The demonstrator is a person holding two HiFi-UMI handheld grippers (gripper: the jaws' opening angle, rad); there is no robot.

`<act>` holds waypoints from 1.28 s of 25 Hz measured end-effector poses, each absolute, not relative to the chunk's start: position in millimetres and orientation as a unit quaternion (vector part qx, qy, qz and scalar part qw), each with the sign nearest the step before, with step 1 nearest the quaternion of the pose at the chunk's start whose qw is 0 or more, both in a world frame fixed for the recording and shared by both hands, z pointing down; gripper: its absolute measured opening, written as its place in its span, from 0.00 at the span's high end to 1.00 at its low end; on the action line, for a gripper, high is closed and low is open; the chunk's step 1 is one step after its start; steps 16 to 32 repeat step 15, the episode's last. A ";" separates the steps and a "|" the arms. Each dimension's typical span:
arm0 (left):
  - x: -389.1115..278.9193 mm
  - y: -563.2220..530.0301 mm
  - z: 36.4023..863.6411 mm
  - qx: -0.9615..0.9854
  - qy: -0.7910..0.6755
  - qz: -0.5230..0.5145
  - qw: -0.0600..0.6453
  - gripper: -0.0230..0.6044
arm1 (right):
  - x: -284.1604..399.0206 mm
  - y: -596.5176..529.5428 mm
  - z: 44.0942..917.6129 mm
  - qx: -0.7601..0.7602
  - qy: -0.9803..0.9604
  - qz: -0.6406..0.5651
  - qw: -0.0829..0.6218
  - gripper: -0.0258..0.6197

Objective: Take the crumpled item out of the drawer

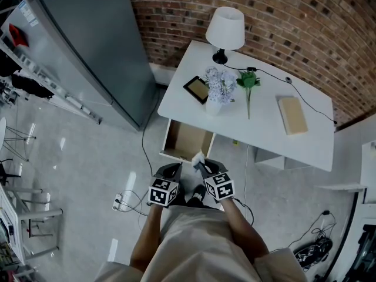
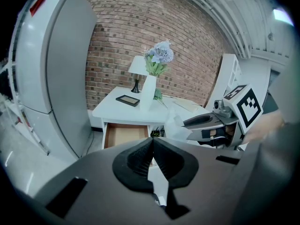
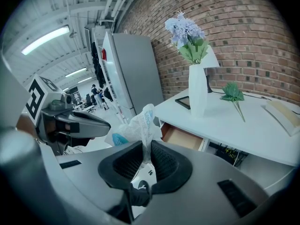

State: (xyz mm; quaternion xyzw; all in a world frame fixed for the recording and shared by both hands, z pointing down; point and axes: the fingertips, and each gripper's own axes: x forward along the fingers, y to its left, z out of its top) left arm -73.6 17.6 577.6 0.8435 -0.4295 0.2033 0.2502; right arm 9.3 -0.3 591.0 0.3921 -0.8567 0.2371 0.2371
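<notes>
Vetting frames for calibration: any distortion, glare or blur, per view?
Head view: barrel distortion bows the brick wall, glare on the floor. Left gripper view: strong fisheye, black corners, ceiling light blown out. Right gripper view: same fisheye, crumpled bag in the right tool is sharp.

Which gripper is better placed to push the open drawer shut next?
Probably left. The left gripper is empty, jaws together, just in front of the open drawer; the right gripper is clamped on the crumpled bag.
</notes>
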 end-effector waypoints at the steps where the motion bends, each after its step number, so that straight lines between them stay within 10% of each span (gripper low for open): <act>1: -72.4 18.3 577.1 0.845 -0.426 0.202 0.253 0.94 | 9.9 -0.4 590.5 0.393 -0.856 0.238 0.237 0.84; 32: -67.1 16.1 578.6 0.846 -0.421 0.206 0.251 0.94 | 15.9 -5.6 592.0 0.400 -0.854 0.239 0.233 0.84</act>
